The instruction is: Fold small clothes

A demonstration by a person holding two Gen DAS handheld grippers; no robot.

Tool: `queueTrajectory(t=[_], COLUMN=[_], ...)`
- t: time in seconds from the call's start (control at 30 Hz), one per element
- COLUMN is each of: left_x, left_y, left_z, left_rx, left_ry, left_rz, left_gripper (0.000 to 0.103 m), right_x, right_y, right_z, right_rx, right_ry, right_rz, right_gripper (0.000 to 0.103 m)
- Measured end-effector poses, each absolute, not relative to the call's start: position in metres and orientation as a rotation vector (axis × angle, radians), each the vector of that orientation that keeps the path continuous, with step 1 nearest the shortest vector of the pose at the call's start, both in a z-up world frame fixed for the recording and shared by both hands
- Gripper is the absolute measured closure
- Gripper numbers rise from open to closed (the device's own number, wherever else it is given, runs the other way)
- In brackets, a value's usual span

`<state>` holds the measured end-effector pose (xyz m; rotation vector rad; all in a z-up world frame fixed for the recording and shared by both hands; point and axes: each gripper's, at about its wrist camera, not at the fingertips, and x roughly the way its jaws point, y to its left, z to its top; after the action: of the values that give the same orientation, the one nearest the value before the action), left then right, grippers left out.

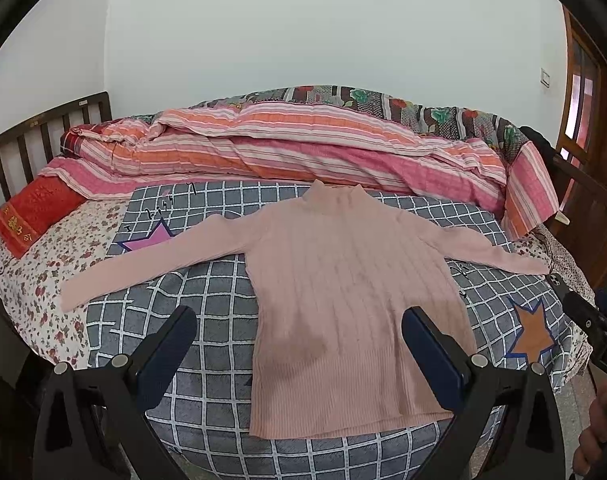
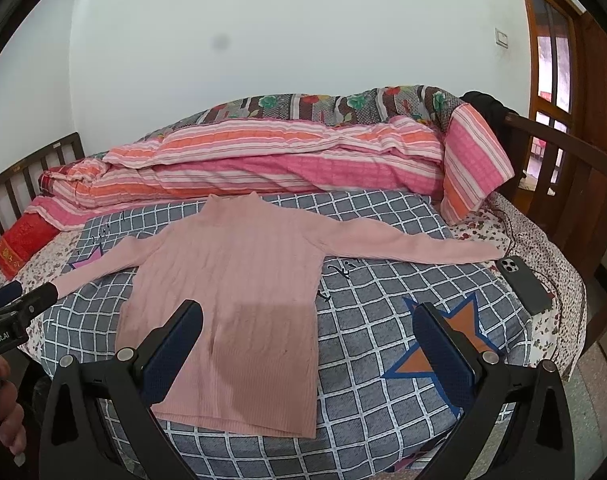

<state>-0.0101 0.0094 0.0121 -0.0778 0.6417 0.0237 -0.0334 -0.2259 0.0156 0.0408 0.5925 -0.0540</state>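
While the pink sweater (image 1: pixel 355 320) is spread flat, front up and sleeves out, on the grey checked blanket (image 1: pixel 207 280), both grippers are held above its hem with nothing between their fingers. The left gripper (image 1: pixel 299 316) is seen with fingers wide apart, the hem lying between and just beyond them. The right gripper (image 2: pixel 309 312) is likewise spread, its left finger (image 2: pixel 175 344) over the sweater's lower body and its right finger (image 2: pixel 443 344) over an orange star (image 2: pixel 455 336); a phone (image 2: pixel 523 284) lies beyond that finger.

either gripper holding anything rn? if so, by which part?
Nothing held. The left gripper and right gripper are both open, hovering above the pink sweater, which lies flat with its sleeves spread on the checked blanket.
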Motion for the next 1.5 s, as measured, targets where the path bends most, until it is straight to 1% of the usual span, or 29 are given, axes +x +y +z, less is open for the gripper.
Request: queueTrajectory(t=[0.8, 0.93, 1.07, 1.13, 1.3, 1.43, 1.5], left_x=[0.002, 0.015, 0.026, 0.032, 0.051, 0.065, 0.068], left_y=[0.023, 0.035, 0.054, 0.07, 0.112, 0.159, 0.184], left_z=[-0.001, -0.025, -0.063, -0.084, -0.114, -0.129, -0.133], left_rx=[-0.106, -0.157, -0.218, -0.259, -0.356, -0.462, -0.533], left_ry=[0.645, 0.676, 0.698, 0.716, 0.776, 0.777, 0.749], left_rz=[0.026, 0.032, 0.055, 0.058, 0.087, 0.109, 0.123], left_gripper=[0.0, 0.0, 0.0, 0.001, 0.001, 0.001, 0.001], right_x=[-0.026, -0.014, 0.003, 0.013, 0.041, 0.053, 0.056], right_y=[-0.213, -0.212, -0.21, -0.209, -0.205, -0.202, -0.2], right_z=[0.014, 0.0, -0.028, -0.044, -0.076, -0.085, -0.086], right_rx=[0.004, 0.0, -0.015, -0.028, -0.036, 0.015, 0.029], right_ry=[0.599, 0.633, 0.698, 0.731, 0.813, 0.809, 0.785], right_rz=[-0.056, -0.055, -0.051, -0.06, -0.045, -0.002, 0.026], right_gripper=[0.0, 0.0, 0.0, 0.0, 0.0, 0.0, 0.0])
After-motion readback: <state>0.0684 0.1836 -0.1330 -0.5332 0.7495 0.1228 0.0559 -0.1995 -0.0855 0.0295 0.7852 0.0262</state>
